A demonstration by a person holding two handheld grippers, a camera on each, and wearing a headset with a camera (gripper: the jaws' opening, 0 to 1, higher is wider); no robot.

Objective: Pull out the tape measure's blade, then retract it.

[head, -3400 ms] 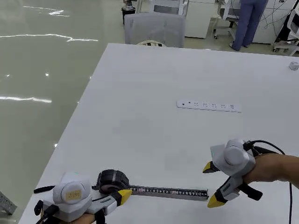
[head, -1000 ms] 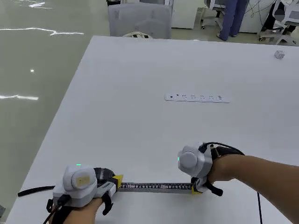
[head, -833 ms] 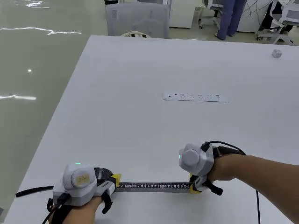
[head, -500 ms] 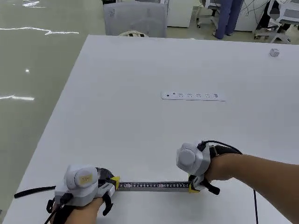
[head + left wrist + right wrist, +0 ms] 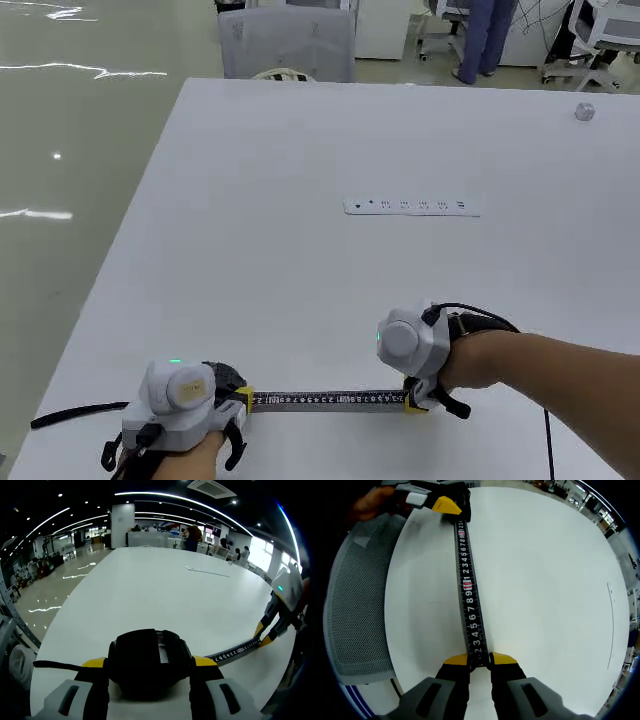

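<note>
My headset camera looks forward and down the white table [image 5: 300,150] from its near edge. The camera on my left hand-held gripper [image 5: 150,661] sits low, close behind the tape case [image 5: 150,650], facing across the table. The one on my right hand-held gripper [image 5: 480,658] looks along the blade [image 5: 468,595] toward the left one. All three share the blade.
</note>
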